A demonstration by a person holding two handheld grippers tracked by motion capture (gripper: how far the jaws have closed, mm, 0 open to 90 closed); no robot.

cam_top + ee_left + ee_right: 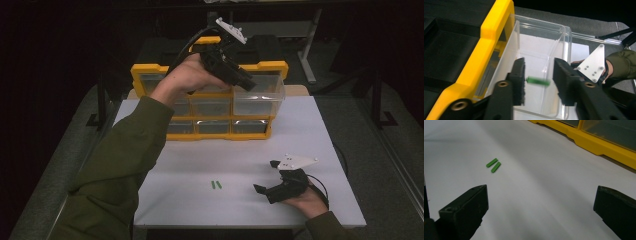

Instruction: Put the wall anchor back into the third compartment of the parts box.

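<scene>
My left gripper (248, 83) is raised over a clear drawer (265, 95) pulled out of the yellow organizer (145, 72). In the left gripper view its jaws (538, 72) stand apart over that drawer (564, 33). A small, blurred green stick (538, 81) lies between them; its left end is at the left pad and a gap separates it from the right pad. My right gripper (265, 176) rests open on the white table at the front right. Its jaws (541, 202) are wide apart with nothing between them, facing two green sticks (493, 165) lying side by side (215, 185).
The organizer (599, 145) stands at the back of the table (300, 130) with several clear drawers in rows. Its yellow frame (491, 32) runs along the left of the drawer. Dark floor and stand legs surround the table.
</scene>
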